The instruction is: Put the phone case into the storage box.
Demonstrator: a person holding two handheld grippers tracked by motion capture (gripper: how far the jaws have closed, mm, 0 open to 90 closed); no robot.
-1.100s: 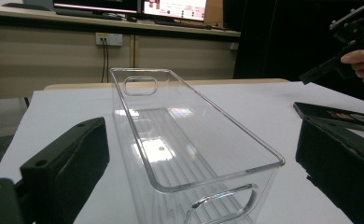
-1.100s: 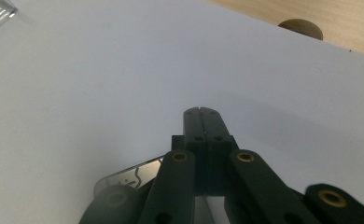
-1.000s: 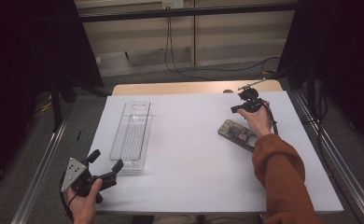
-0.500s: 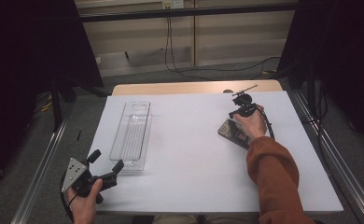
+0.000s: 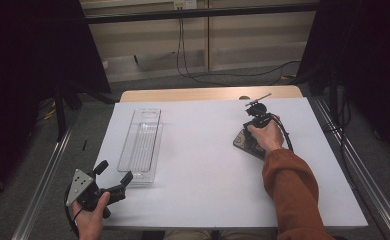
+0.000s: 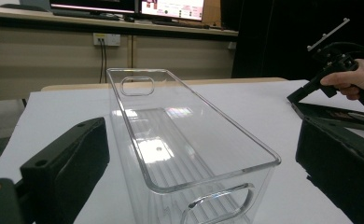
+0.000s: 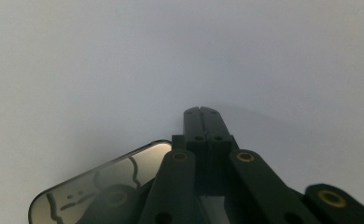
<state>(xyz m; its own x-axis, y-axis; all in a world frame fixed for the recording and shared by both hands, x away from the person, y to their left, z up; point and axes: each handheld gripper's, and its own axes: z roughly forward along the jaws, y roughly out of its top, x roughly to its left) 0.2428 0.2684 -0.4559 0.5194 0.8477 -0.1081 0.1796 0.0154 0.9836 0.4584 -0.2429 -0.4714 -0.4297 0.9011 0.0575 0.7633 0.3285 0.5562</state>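
A clear plastic bin [image 5: 140,145] lies lengthwise on the left half of the white table [image 5: 198,170], empty, with a handle cutout at each end. My left gripper [image 5: 114,172] rests at the table's near left corner, open, its jaws wide on either side of the bin's [image 6: 180,140] near end without touching it. A dark glossy flat slab with rounded corners [image 5: 244,143] lies at the right. My right gripper [image 5: 248,131] points down at it, jaws shut [image 7: 201,112], tips on the table just past the slab's [image 7: 101,186] corner.
A wooden strip [image 5: 208,94] runs along the table's far edge. Metal rails [image 5: 43,180] flank both sides, and cables [image 5: 193,60] lie on the floor behind. The table's middle and near right are bare white.
My right hand has come down and slightly left, from above the table's far right to directly over the dark slab. The left gripper and bin have not moved.
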